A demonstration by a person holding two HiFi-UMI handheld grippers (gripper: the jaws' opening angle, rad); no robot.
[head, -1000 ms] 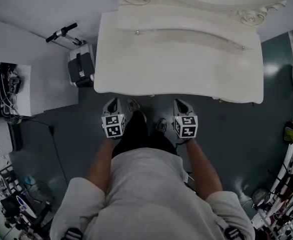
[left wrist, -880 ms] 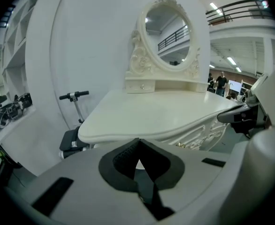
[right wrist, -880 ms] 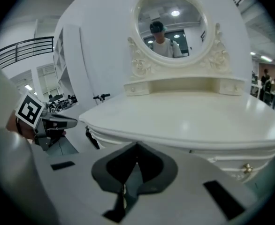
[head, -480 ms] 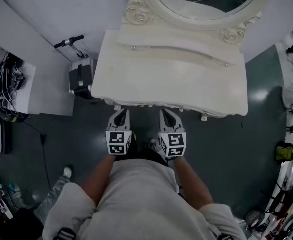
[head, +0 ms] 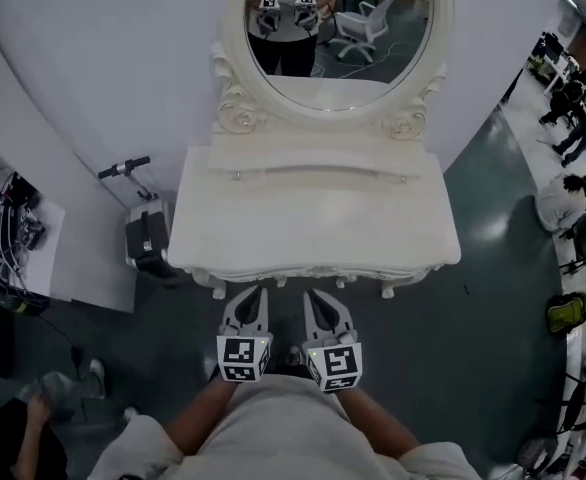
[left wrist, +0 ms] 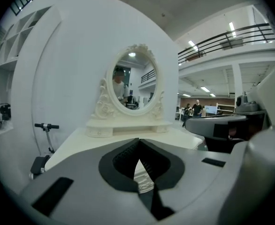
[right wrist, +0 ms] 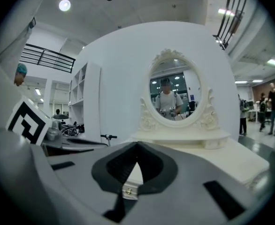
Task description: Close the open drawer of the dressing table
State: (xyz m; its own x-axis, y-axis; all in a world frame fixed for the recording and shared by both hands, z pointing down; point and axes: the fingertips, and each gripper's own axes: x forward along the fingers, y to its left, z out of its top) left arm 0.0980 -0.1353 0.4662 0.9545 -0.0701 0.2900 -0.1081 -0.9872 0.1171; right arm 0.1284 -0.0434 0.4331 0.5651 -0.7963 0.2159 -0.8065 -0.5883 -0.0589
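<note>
The cream dressing table (head: 313, 218) with its oval mirror (head: 338, 28) stands against the white wall ahead of me. In the head view no drawer shows past its carved front edge. My left gripper (head: 254, 295) and right gripper (head: 314, 298) are side by side just short of that edge, and both point at it. Both are shut with nothing between the jaws. In the left gripper view the left gripper (left wrist: 138, 142) frames a carved ornament (left wrist: 144, 186) on the table's front. In the right gripper view the right gripper (right wrist: 137, 145) frames a small knob (right wrist: 128, 191).
A folded scooter (head: 145, 230) leans by the table's left side. A white bench with cables (head: 8, 228) is at the far left, and a person (head: 33, 408) is at the lower left. People (head: 573, 108) and a green bag (head: 565, 313) are on the right.
Both grippers have risen and drawn closer together, and now point at the table's front edge. The head view has tilted up, so the whole mirror is now in view.
</note>
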